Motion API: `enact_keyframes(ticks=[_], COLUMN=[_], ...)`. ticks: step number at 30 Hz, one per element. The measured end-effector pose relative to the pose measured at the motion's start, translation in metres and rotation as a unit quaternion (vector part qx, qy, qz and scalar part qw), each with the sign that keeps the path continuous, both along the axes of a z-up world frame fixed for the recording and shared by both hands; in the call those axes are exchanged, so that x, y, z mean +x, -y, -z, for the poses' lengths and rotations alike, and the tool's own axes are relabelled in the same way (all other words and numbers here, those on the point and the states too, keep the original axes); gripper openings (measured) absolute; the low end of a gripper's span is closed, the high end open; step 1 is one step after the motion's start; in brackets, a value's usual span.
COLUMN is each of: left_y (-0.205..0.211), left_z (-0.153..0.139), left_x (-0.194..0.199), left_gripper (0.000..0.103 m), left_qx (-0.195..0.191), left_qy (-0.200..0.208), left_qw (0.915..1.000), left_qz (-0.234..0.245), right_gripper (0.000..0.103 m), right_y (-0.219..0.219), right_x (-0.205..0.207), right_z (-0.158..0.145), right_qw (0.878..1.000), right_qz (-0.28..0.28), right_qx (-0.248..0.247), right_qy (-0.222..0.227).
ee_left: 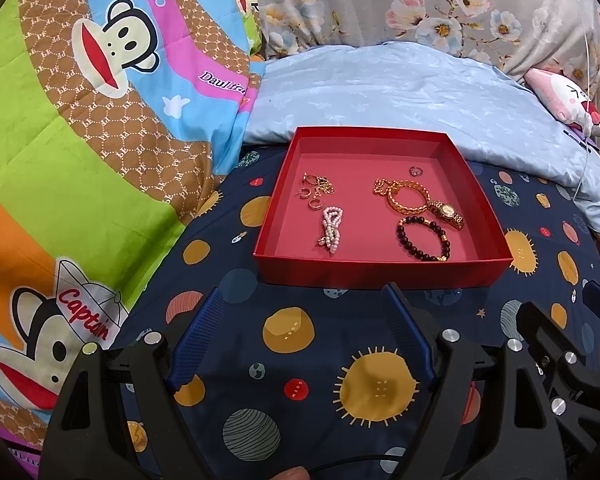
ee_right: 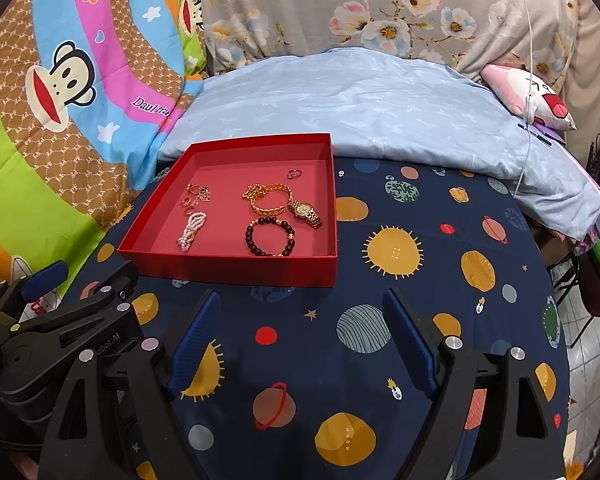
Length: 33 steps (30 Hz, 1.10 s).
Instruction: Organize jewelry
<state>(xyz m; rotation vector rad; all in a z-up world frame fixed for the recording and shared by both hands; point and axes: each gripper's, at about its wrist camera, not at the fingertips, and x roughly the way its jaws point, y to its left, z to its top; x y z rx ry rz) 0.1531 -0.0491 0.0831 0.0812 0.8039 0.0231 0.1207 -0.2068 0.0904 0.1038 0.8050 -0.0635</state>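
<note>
A shallow red box (ee_left: 380, 274) (ee_right: 228, 268) sits on the planet-print cloth. Inside lie a pearl piece (ee_left: 331, 229) (ee_right: 191, 231), gold earrings and charms (ee_left: 316, 190) (ee_right: 197, 194), a gold chain bracelet (ee_left: 400, 196) (ee_right: 266, 198), a gold watch (ee_left: 446, 212) (ee_right: 305, 210), a dark bead bracelet (ee_left: 422, 238) (ee_right: 270, 237) and a small ring (ee_left: 416, 170) (ee_right: 294, 174). My left gripper (ee_left: 304, 296) is open and empty, just short of the box's near wall. My right gripper (ee_right: 302, 300) is open and empty, near the box's front right corner.
A pale blue pillow (ee_left: 400, 92) (ee_right: 360, 108) lies behind the box. A cartoon monkey quilt (ee_left: 80, 140) (ee_right: 60, 100) rises on the left. A pink plush (ee_right: 528, 100) and a white cable (ee_right: 530, 80) are at the back right. The bed's edge (ee_right: 556, 320) drops off on the right.
</note>
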Motion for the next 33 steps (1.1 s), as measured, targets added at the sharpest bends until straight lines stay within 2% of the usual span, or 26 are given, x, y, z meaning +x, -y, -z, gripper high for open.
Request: enact_keyframes(ticks=[33], left_y=[0.0018], left_z=[0.0016], left_x=[-0.0049], left_gripper=[0.082], left_qx=[0.004], left_qy=[-0.003], left_qw=[1.0], left_qz=[0.002], right_gripper=[0.082], right_y=[0.0031], right_x=[-0.0043], right_z=[0.0031], right_qw=[1.0], right_qz=[0.005], right_qx=[0.0], right_qy=[0.0])
